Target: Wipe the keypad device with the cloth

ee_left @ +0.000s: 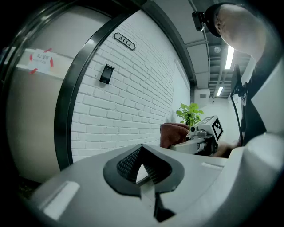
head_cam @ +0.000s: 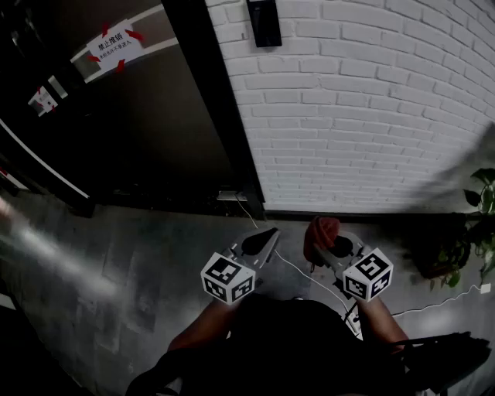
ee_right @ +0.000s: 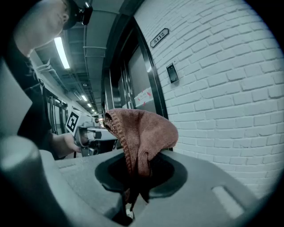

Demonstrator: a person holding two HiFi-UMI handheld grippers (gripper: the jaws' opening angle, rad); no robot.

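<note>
The left gripper [ee_left: 142,150] has its fingers pressed together, empty. The small black keypad device [head_cam: 264,22] hangs on the white brick wall [head_cam: 371,116], well above and beyond both pairs of fingers, so I judge wiping has not begun. The right gripper [ee_right: 140,170] pinches the reddish-brown terry cloth [ee_right: 146,128], which must next rise to the keypad. Only the gripper views show the dark door-number plate [ee_left: 124,41].

A thin white cable [head_cam: 247,214] trails across the grey floor [head_cam: 116,263], with a leafy plant [head_cam: 473,236] at its right edge.
</note>
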